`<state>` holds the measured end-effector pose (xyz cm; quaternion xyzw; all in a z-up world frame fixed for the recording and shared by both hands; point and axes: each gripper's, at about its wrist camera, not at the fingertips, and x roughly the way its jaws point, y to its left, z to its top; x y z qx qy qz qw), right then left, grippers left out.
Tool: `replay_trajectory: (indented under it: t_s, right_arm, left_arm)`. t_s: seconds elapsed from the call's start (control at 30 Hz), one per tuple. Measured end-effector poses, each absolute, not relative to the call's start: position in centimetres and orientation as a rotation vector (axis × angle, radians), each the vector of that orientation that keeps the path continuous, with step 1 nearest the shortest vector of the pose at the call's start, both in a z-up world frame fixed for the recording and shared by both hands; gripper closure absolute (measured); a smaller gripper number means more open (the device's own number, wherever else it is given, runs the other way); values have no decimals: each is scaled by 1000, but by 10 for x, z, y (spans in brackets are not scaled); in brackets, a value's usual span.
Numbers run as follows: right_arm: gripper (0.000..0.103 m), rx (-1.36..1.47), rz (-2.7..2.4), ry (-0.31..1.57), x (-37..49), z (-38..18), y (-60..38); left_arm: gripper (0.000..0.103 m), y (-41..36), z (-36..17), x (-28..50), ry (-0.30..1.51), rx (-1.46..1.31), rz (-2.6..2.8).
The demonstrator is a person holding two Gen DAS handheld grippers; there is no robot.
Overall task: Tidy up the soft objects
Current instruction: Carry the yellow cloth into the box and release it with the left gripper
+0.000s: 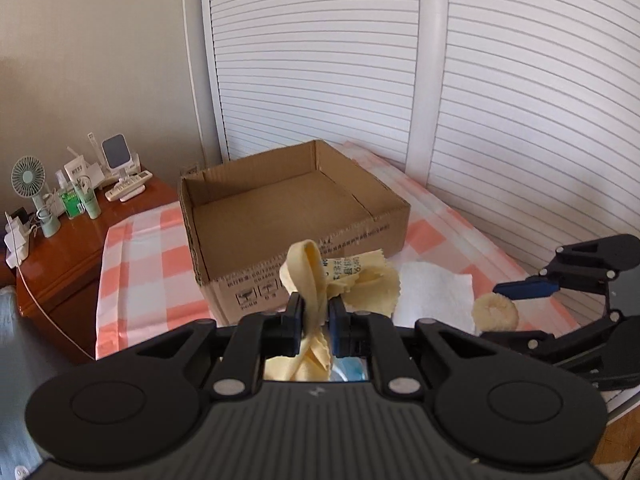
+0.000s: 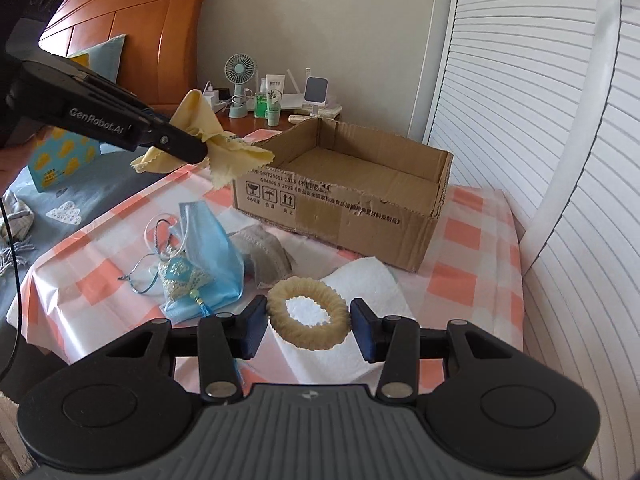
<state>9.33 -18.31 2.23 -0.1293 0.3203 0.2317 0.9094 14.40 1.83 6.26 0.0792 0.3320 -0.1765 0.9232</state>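
left gripper (image 1: 314,322) – clamped on yellow cloth (image 1: 310,276) | right gripper (image 2: 308,330) – grips scrunchie (image 2: 307,312)

One cardboard box (image 2: 344,200); one yellow cloth (image 2: 224,152); one fuzzy ring (image 2: 308,316); one blue mask (image 2: 208,248).

Left gripper (image 1: 314,322): jaws clamped tight on a fold of yellow cloth (image 1: 310,280), pitched downward, held up in the air.

Right gripper (image 2: 308,330): jaws partway apart, pads pressing either side of a fuzzy cream ring (image 2: 307,317), also angled down. Seen from the left wrist, it sits to the right, low.
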Motion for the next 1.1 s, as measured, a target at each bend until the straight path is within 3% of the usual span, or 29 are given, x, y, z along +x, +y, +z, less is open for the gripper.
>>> replay_trajectory:
  t_s: [0.43,0.47,0.53,0.6,0.63,1.1]
  right_arm:
    - [53,-246,448,611,160,40,-192]
    - [53,-246,447,610,163,40,-193]
    - [53,-249,444,608,168,40,-193]
    - [53,-247,441,612,172,38,-193]
    - [53,-247,439,613,174,37,-193]
    - [53,-238,424,607,165,46,-185]
  left_arm:
    - [91,2,53,311,703,189,-267]
    - [86,1,50,320,705,190,-254]
    - [63,1,45,335,708,192,-226]
    - [19,3,41,343,697,189,-188]
    - [15,4,40,342,679,194,-172]
    - [9,22,63,244,680,194,-168]
